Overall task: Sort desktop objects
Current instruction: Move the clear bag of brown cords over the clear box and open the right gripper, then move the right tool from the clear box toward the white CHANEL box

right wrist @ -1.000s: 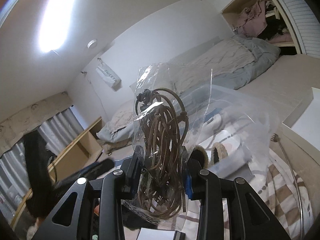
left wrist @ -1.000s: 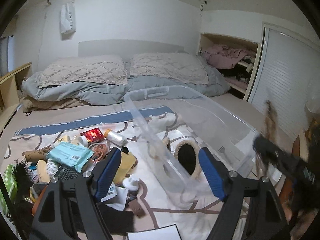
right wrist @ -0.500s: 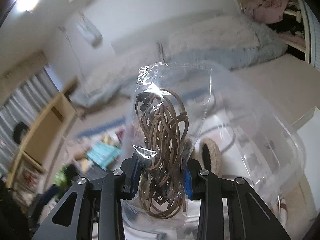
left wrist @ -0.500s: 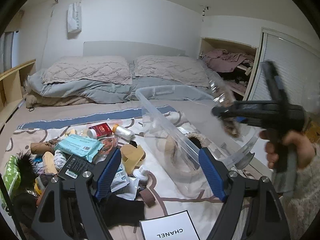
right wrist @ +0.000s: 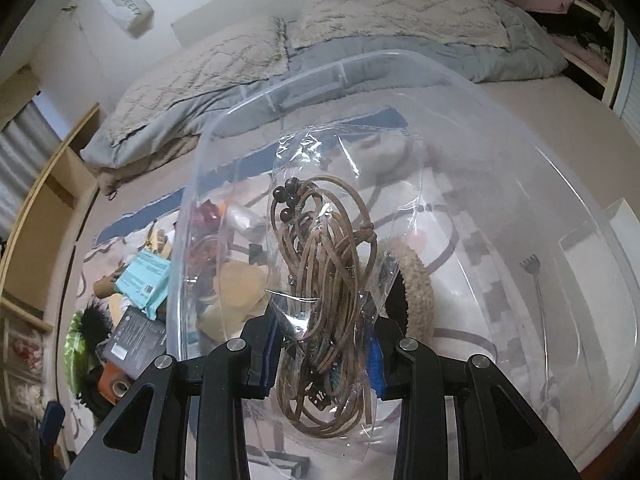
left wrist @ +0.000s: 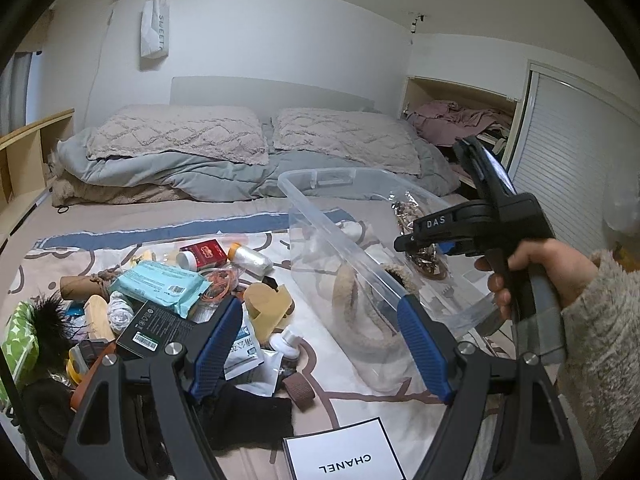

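My right gripper (right wrist: pixel 322 354) is shut on a clear plastic bag of brown leather cords (right wrist: pixel 326 276) and holds it over the open clear plastic bin (right wrist: pixel 592 184). From the left wrist view the same bag (left wrist: pixel 420 240) hangs over the bin (left wrist: pixel 320 216), pinched by the right gripper (left wrist: pixel 430 246) in a person's hand (left wrist: pixel 552 268). A furry beige hair band (right wrist: pixel 416 280) lies inside the bin. My left gripper (left wrist: pixel 320 344) stands open above the bedspread, with nothing between its blue pads. A heap of small objects (left wrist: pixel 160 292) lies to its left.
In the heap are a teal wipes pack (left wrist: pixel 158 282), a red box (left wrist: pixel 208 252), a black box (left wrist: pixel 152 328), a yellow piece (left wrist: pixel 266 306) and a black cloth (left wrist: pixel 248 416). A white Chanel box (left wrist: pixel 344 454) sits at the front edge. Pillows (left wrist: pixel 180 132) lie behind.
The right gripper has swung in from the right and tipped downward, carrying the bag of cords over the bin. The left gripper's view shifted slightly at first, then held still.
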`<state>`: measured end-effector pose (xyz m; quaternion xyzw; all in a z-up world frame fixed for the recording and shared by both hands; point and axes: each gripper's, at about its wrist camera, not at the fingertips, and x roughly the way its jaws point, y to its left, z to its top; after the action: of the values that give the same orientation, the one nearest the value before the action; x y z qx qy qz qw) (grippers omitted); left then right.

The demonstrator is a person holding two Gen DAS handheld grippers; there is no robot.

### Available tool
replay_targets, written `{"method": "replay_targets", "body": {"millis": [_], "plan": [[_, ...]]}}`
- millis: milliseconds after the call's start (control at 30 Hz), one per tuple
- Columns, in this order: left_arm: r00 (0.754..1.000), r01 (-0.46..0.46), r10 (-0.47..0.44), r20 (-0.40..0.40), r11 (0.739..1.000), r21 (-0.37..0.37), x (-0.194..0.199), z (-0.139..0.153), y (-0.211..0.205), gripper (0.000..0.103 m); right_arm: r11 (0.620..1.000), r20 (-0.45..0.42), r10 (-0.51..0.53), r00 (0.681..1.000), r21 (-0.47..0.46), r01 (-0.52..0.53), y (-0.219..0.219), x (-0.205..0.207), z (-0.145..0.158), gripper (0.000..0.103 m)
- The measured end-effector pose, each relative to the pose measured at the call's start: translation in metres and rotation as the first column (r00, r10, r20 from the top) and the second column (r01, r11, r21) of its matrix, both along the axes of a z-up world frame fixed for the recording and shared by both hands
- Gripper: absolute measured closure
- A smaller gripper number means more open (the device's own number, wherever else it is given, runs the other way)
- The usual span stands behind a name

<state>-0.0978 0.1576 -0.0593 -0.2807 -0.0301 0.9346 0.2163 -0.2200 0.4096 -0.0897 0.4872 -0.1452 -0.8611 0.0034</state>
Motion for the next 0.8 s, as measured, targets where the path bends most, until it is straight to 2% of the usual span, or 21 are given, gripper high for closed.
{"method": "replay_targets", "body": {"millis": [233, 367, 400, 433, 467, 500, 533, 667, 800], "plan": [[1.000, 0.001, -0.001, 0.004, 1.000, 0.001, 0.001, -0.001, 0.000, 0.023, 1.000, 0.079, -0.016, 0.997, 0.025, 0.014, 0.001, -0.014, -0.009, 0.067], [1.000, -0.002, 0.002, 0.008, 1.000, 0.004, -0.001, -0.001, -0.002, 0.023, 1.000, 0.087, -0.013, 0.996, 0.014, 0.012, 0.000, -0.018, -0.012, 0.066], [1.000, -0.003, 0.003, 0.009, 1.000, 0.004, -0.001, -0.001, -0.002, 0.023, 1.000, 0.095, -0.013, 0.995, 0.008, 0.012, 0.000, -0.019, -0.014, 0.063], [1.000, -0.006, 0.006, 0.010, 1.000, 0.004, -0.002, -0.002, -0.002, 0.023, 1.000, 0.102, -0.015, 0.995, 0.006, 0.015, 0.000, -0.020, -0.015, 0.049], [1.000, -0.007, 0.007, 0.010, 1.000, 0.003, -0.002, -0.002, -0.003, 0.023, 1.000, 0.102, -0.017, 0.995, 0.007, 0.016, 0.000, -0.021, -0.016, 0.027], [1.000, -0.009, 0.009, 0.010, 1.000, 0.002, -0.002, -0.002, -0.003, 0.023, 1.000, 0.100, -0.017, 0.995, 0.003, 0.017, 0.001, -0.021, -0.016, 0.019], [1.000, -0.011, 0.010, 0.010, 1.000, 0.002, -0.003, -0.002, -0.004, 0.023, 1.000, 0.092, -0.019, 0.996, -0.006, 0.019, 0.001, -0.020, -0.015, 0.016], [1.000, -0.015, 0.015, 0.013, 1.000, 0.000, -0.003, -0.003, -0.006, 0.023, 1.000, 0.033, -0.018, 0.999, -0.006, 0.019, 0.002, -0.014, -0.005, 0.016], [1.000, -0.017, 0.017, 0.012, 1.000, -0.003, -0.001, -0.002, -0.007, 0.023, 0.999, 0.019, -0.011, 1.000, -0.032, 0.012, 0.003, -0.007, -0.004, 0.016]]}}
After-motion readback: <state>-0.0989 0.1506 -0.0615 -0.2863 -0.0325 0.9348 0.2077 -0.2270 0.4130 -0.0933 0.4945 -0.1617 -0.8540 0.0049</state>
